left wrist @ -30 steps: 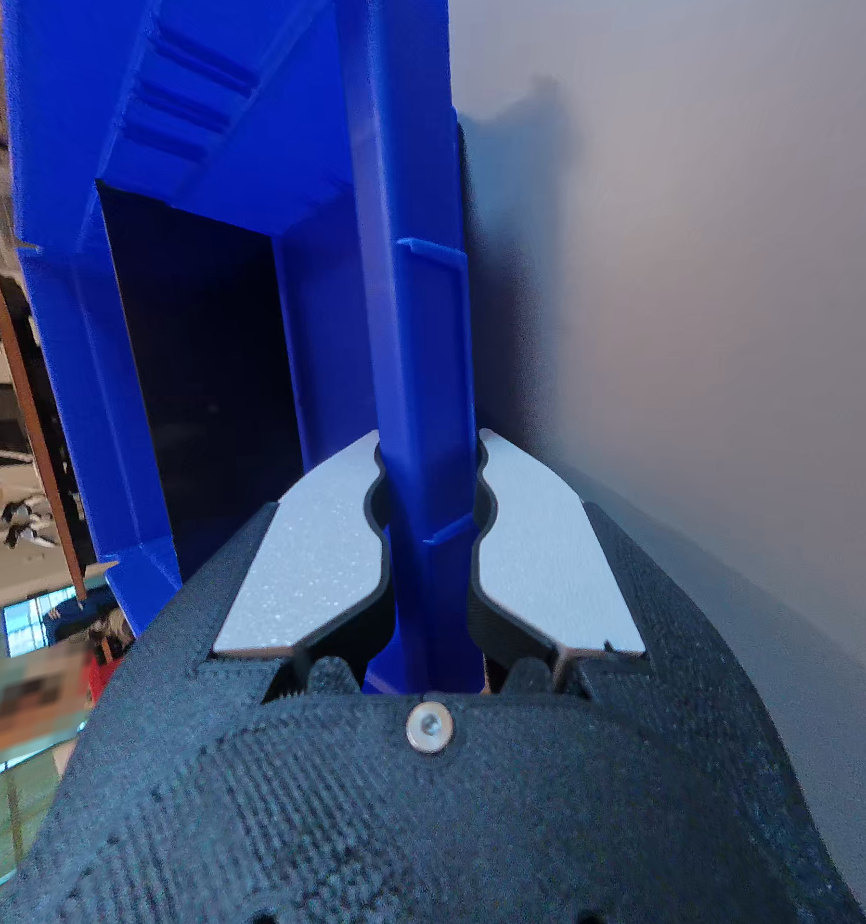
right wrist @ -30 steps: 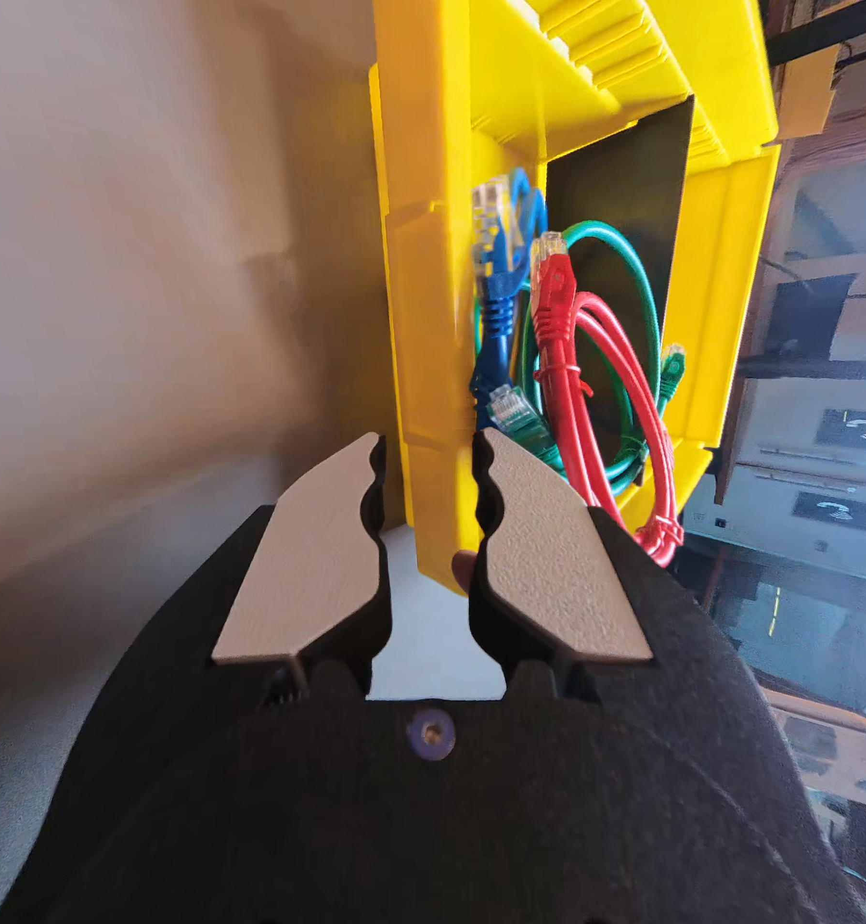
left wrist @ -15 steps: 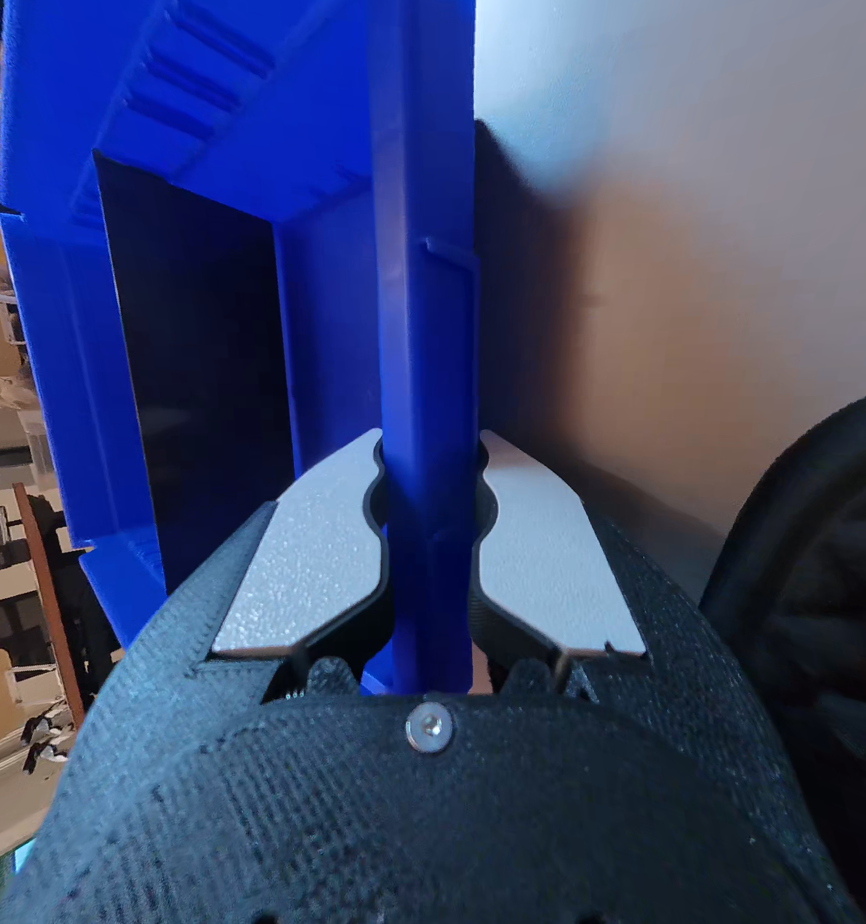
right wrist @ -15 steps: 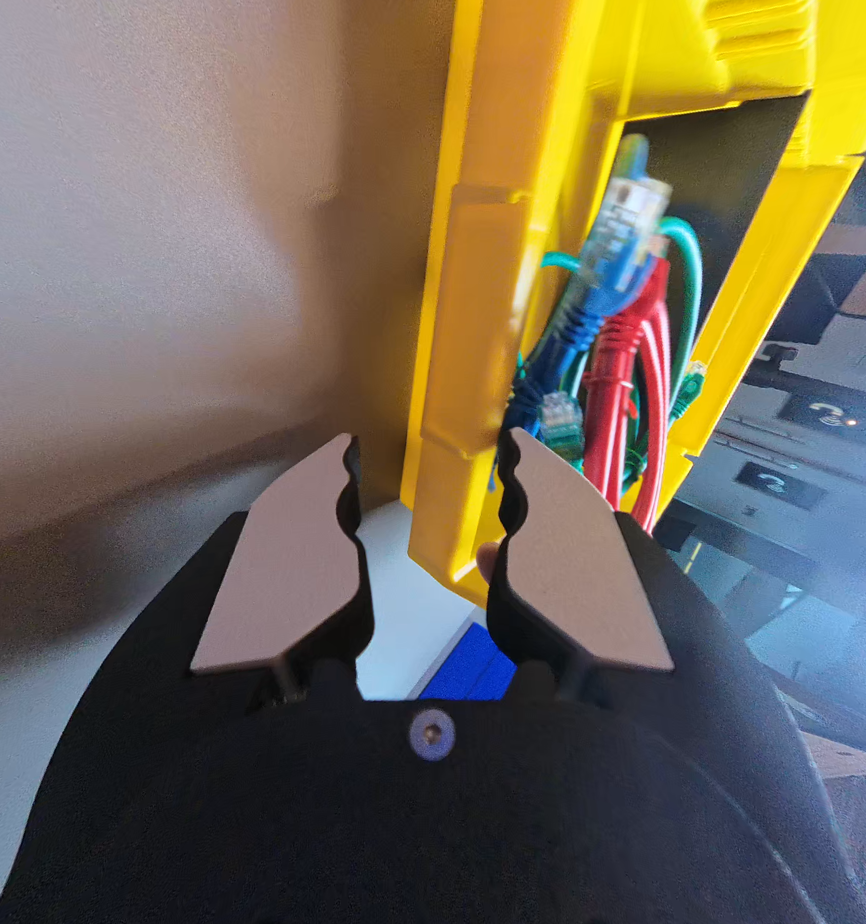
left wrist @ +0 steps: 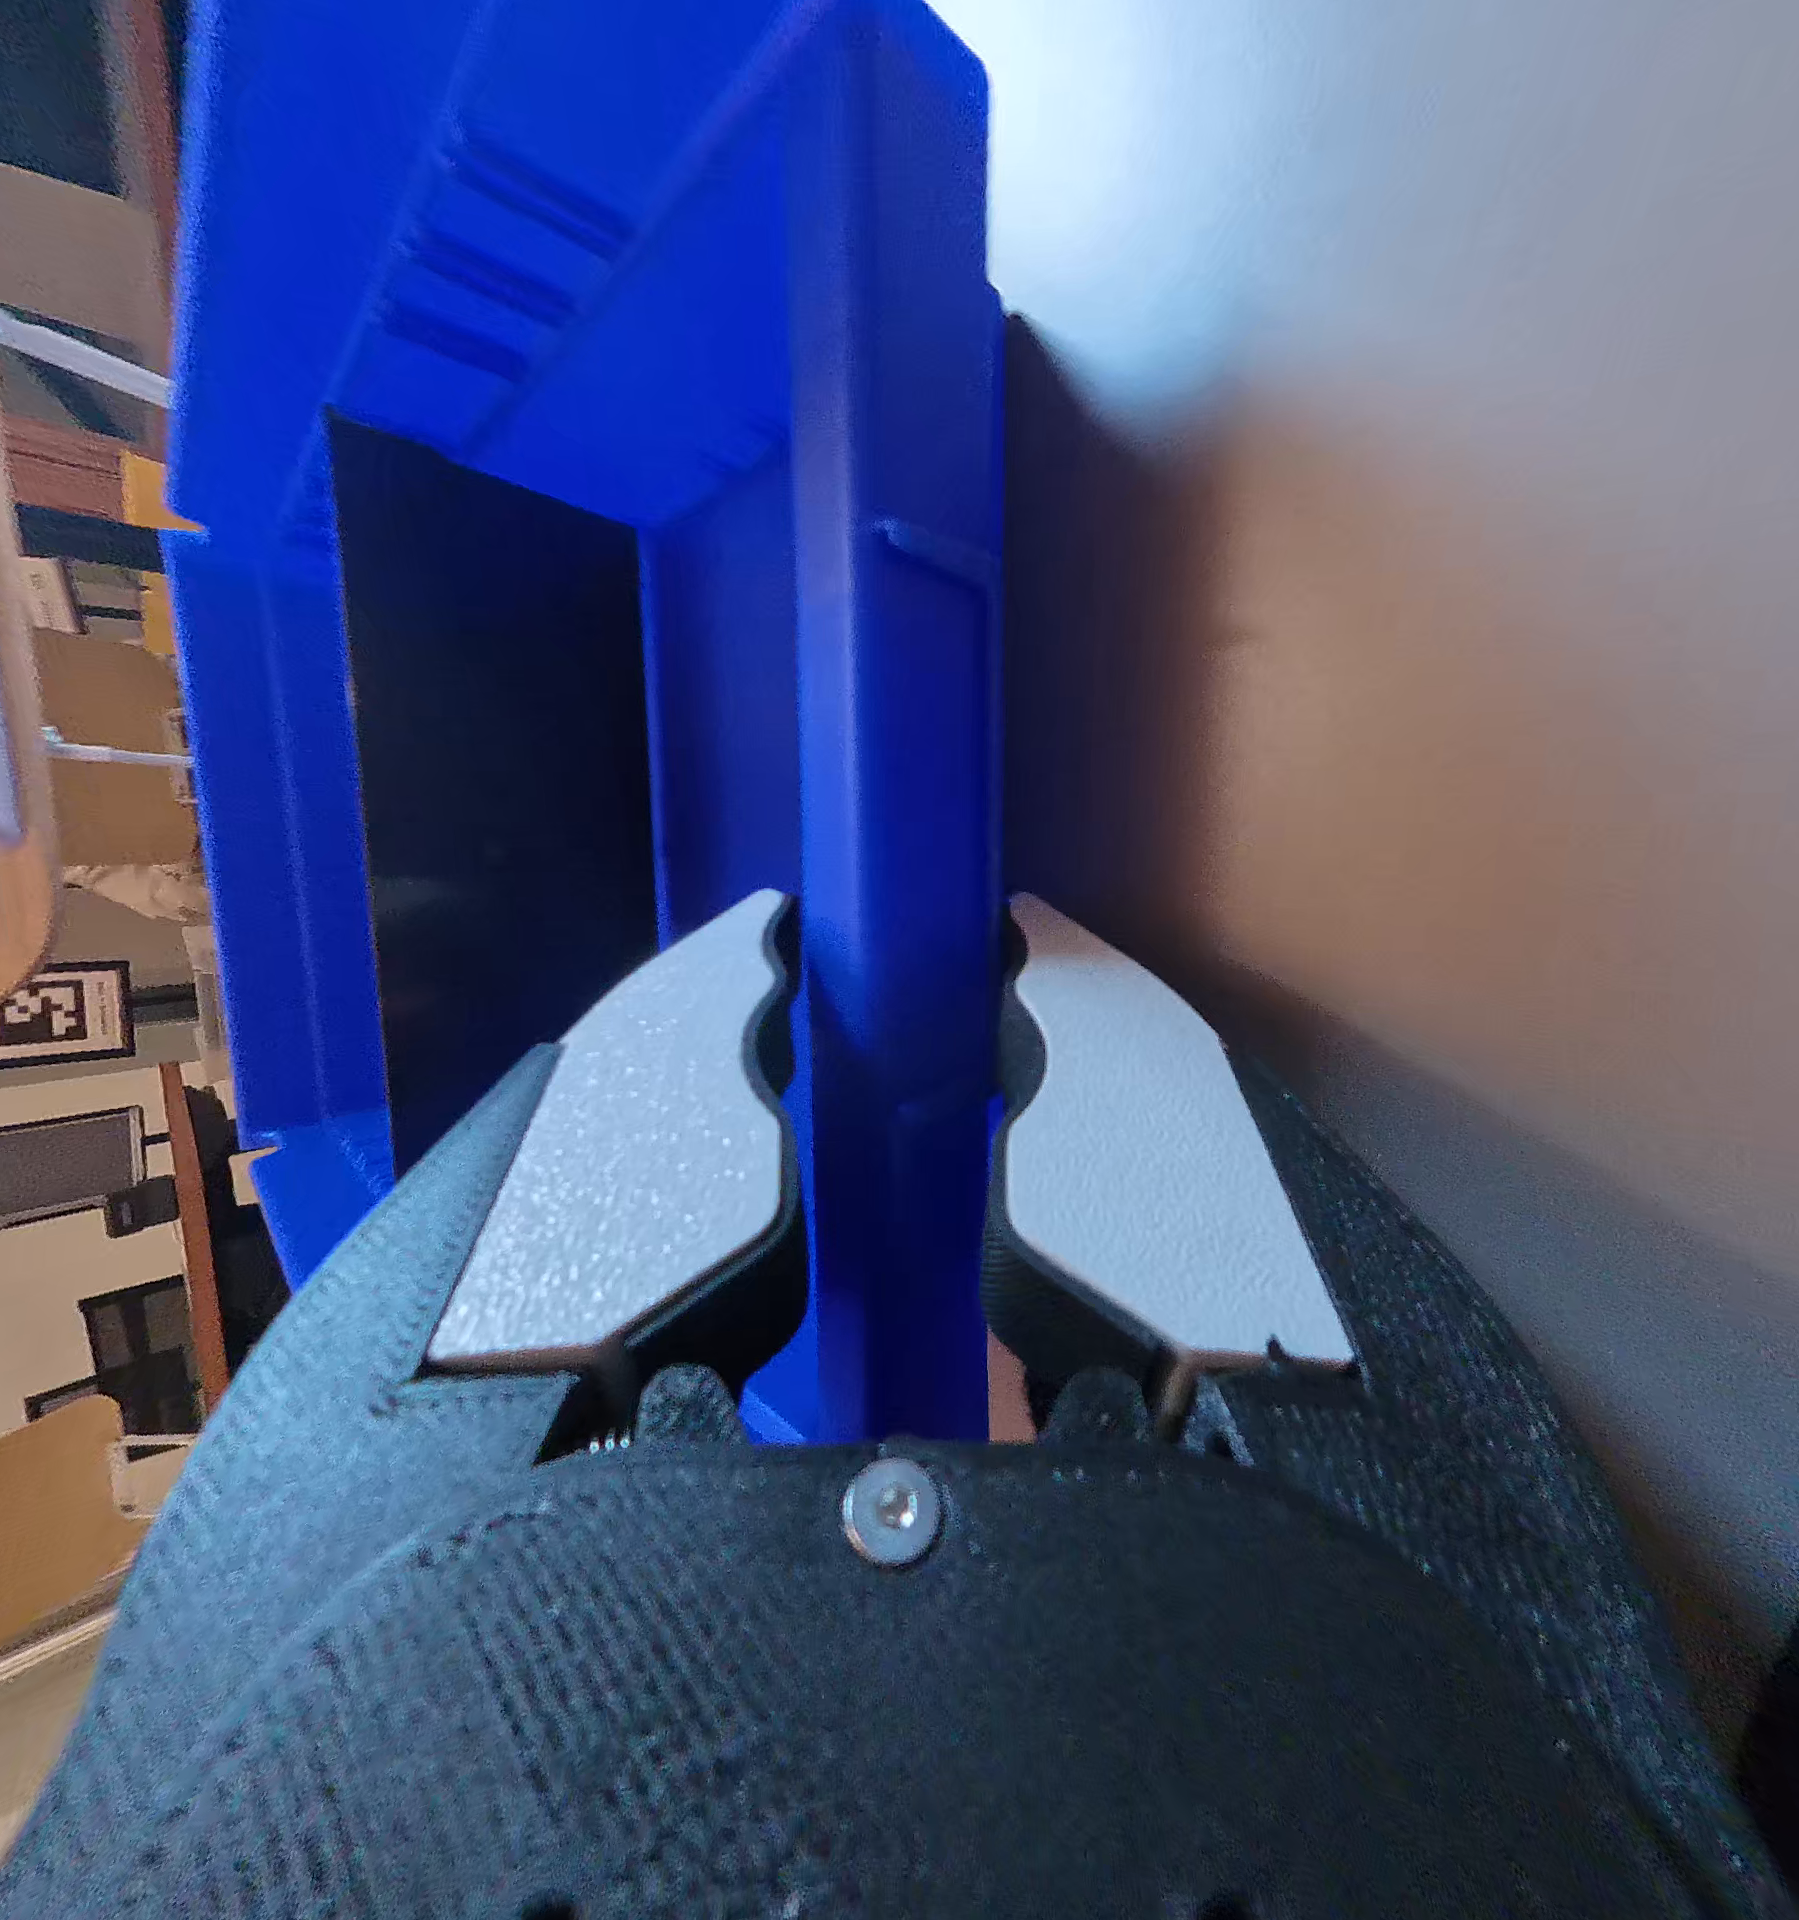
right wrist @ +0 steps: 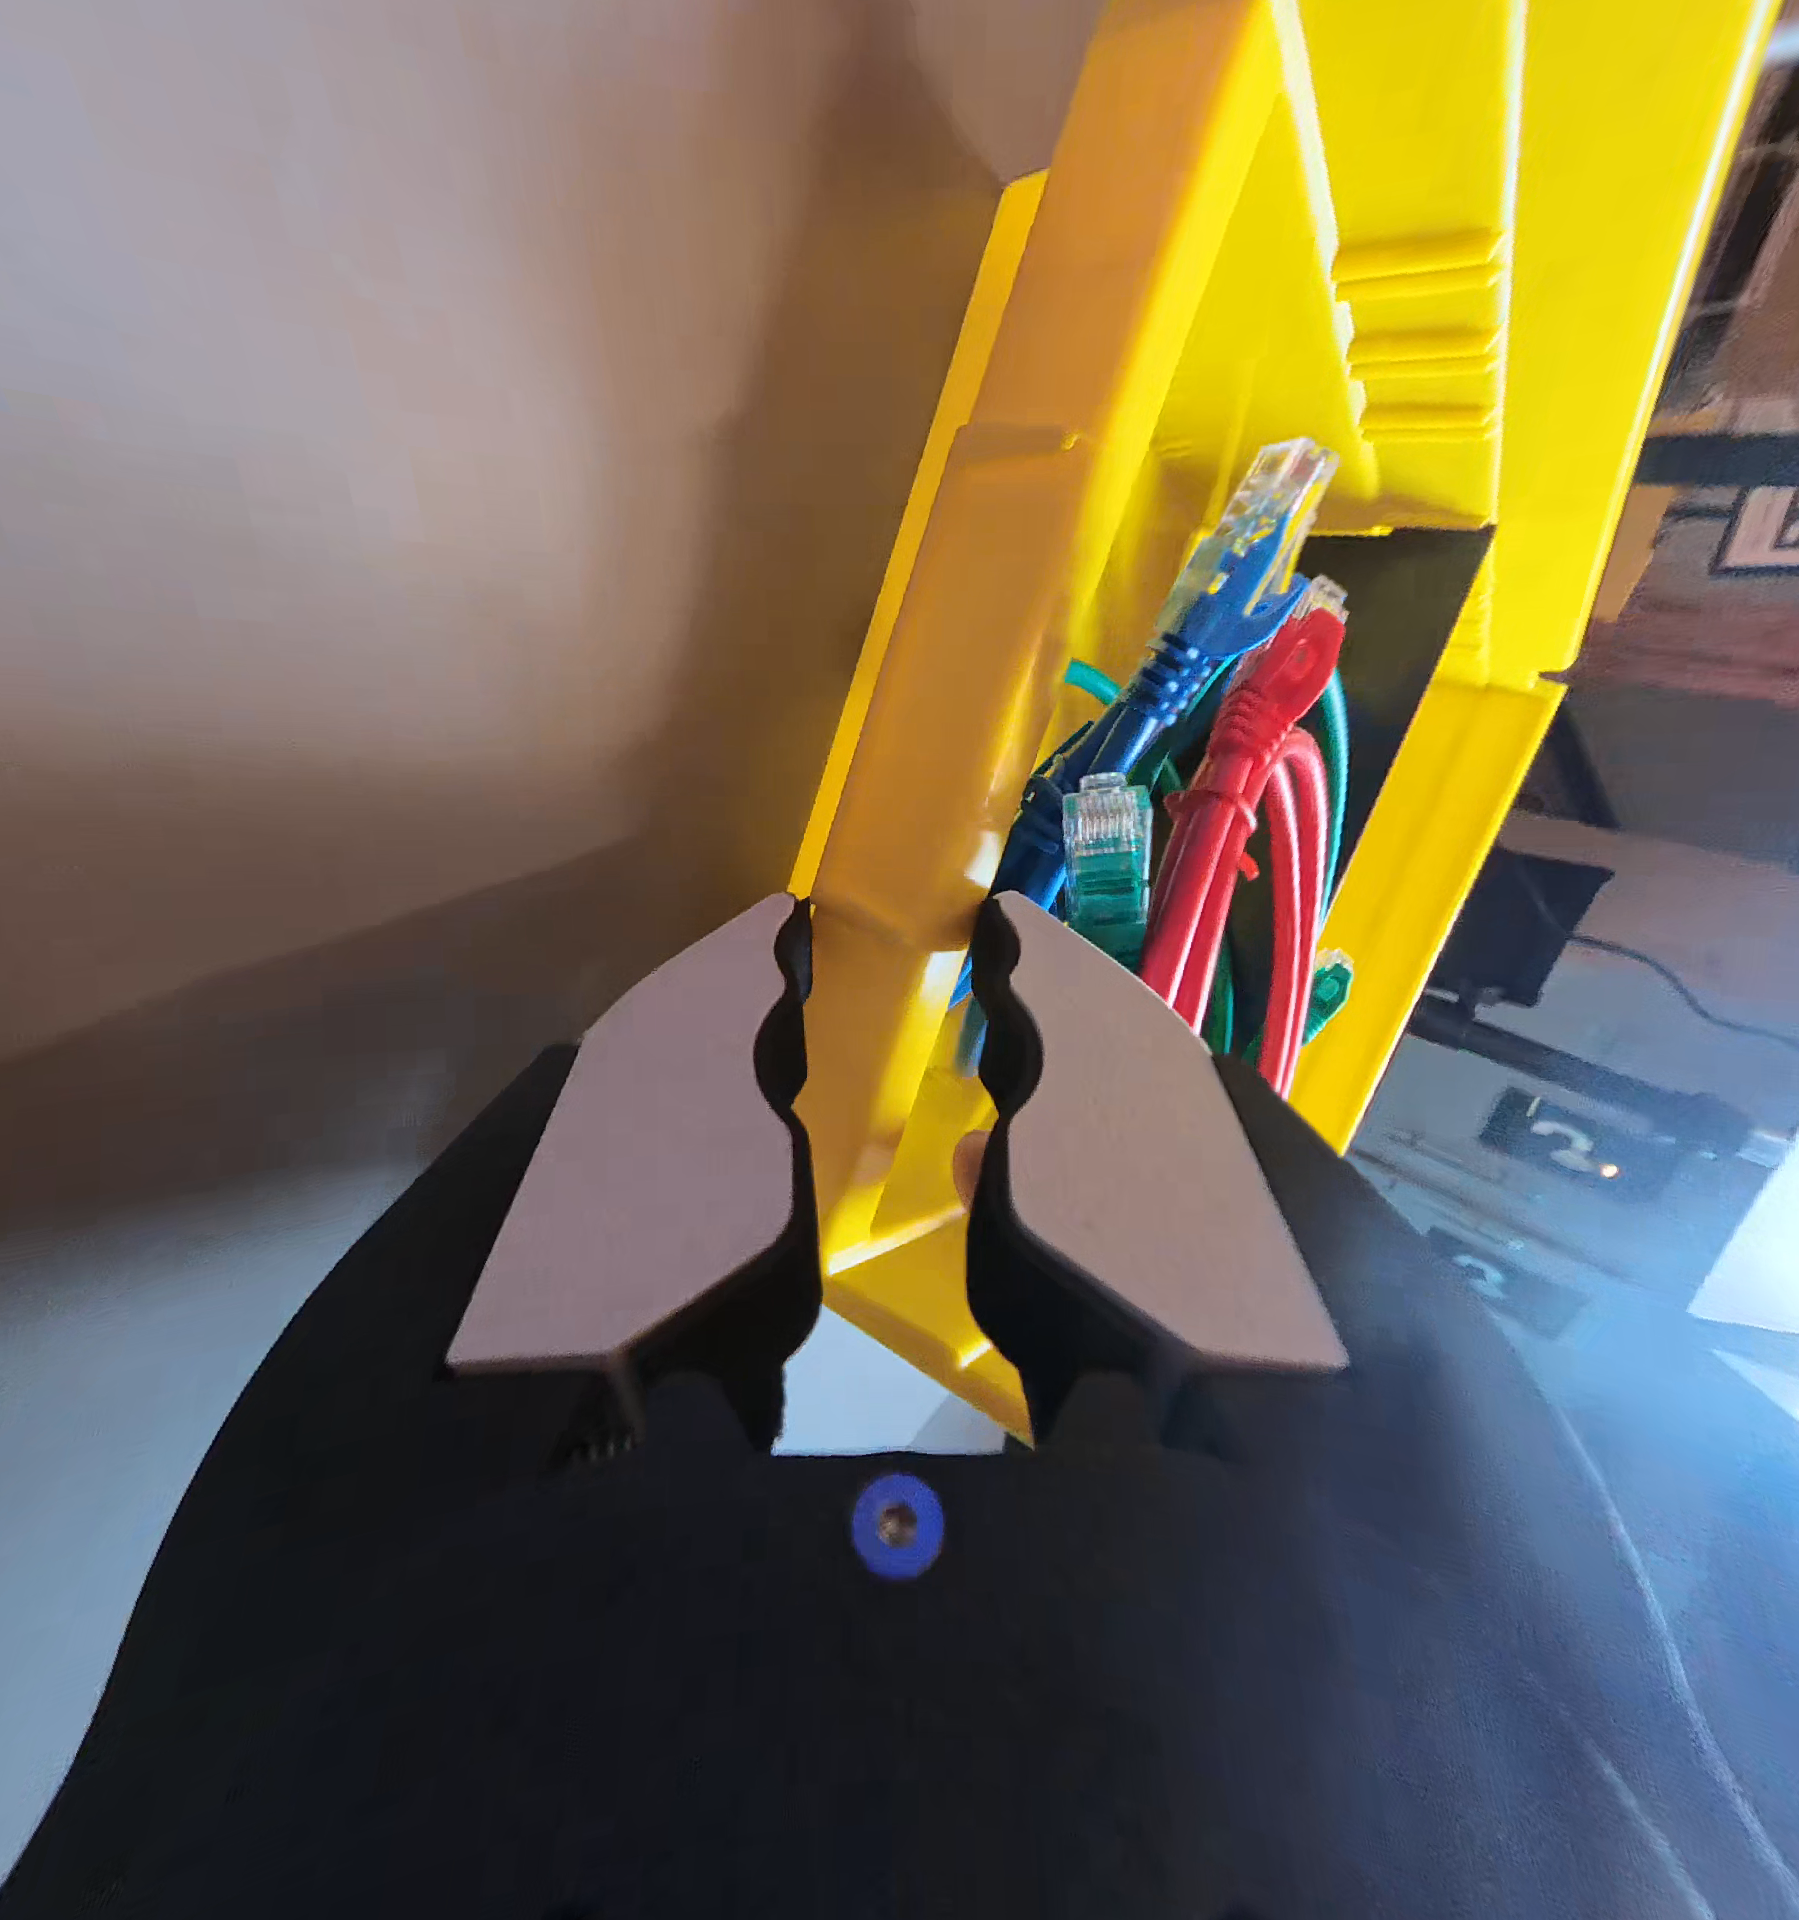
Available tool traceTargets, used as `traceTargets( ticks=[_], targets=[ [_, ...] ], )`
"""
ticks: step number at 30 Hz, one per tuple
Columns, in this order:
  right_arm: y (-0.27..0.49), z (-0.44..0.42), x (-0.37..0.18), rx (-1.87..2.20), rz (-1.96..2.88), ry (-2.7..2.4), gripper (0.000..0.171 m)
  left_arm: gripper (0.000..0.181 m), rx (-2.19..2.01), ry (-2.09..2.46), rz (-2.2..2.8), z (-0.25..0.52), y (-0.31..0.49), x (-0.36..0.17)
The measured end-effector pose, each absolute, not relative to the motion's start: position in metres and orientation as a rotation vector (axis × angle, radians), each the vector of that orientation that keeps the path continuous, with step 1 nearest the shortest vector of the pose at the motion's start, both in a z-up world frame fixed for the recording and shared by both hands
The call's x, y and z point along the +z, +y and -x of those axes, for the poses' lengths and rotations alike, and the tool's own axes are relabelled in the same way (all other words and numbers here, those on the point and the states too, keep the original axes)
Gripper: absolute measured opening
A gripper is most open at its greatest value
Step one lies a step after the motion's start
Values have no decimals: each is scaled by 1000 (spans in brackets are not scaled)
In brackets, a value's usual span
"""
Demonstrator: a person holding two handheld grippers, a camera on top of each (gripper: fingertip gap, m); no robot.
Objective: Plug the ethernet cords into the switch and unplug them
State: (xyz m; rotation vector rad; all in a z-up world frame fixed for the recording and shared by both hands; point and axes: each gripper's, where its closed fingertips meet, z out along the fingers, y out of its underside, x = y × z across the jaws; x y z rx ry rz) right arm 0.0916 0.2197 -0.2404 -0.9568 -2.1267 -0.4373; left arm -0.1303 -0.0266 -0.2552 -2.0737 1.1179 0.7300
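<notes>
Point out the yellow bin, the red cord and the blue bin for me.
yellow bin (right wrist: 988, 665): right wrist view, on its gripped side wall.
red cord (right wrist: 1253, 800): right wrist view, on its tied bundle.
blue bin (left wrist: 895, 727): left wrist view, on its gripped wall.

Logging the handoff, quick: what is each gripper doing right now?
Left gripper: shut on the blue bin wall.
Right gripper: shut on the yellow bin wall; the ethernet cords lie inside.

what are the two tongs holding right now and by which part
Left tongs clamp the blue bin by its side wall; right tongs clamp the yellow bin by its side wall.
</notes>
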Motion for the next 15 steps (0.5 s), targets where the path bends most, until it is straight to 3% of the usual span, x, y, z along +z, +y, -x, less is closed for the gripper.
traceTargets(
  ticks=[2, 5, 10, 15],
  targets=[
    [187, -101, -240, -400, 875, -2116, 31, 43, 662, 1028, 2057, 125, -26, -247],
    [139, -118, -240, -344, 719, -2068, 32, 36, 460, 876, 1992, 98, -31, -222],
    [82, -146, -235, -250, 617, -1927, 32, 38, 102, 643, 1916, 22, -44, -186],
    [33, -181, -175, 485, 1110, -1552, 39, 49, -227, 310, 1897, -47, -45, -185]
  ],
)
